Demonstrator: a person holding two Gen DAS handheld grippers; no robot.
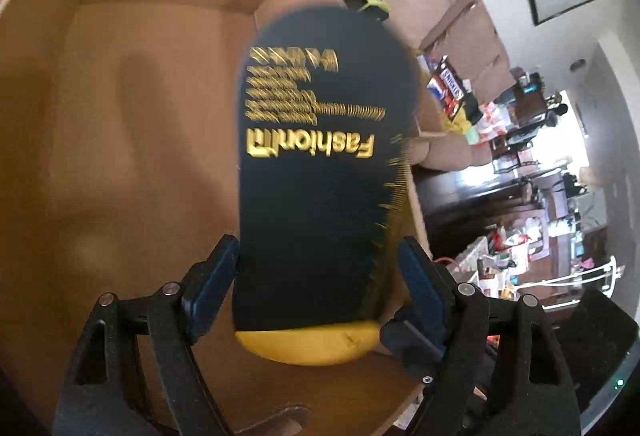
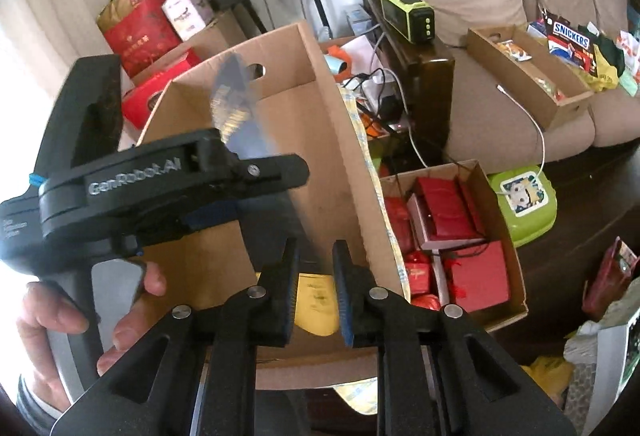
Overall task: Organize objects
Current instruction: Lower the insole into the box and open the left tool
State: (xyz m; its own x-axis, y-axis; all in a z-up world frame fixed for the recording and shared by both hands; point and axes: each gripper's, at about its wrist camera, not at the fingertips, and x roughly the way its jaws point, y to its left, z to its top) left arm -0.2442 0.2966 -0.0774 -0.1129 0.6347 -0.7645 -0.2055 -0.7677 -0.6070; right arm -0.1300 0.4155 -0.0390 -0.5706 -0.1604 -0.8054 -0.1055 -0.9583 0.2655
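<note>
A black insole with gold lettering and a yellow underside hangs over an open cardboard box, blurred. My left gripper is shut on it, one pad on each long edge near the heel. In the right wrist view the insole shows edge-on, and its yellow heel sits in the narrow gap of my right gripper. The pads there stand slightly apart and do not press on it. A hand holds the left gripper's handle at the left of that view, above the box.
To the right of the big box stand a smaller carton of red packets and a green lidded tub. A green speaker sits on a dark cabinet, cables below it. On the sofa is a snack tray. Red bags lie behind the box.
</note>
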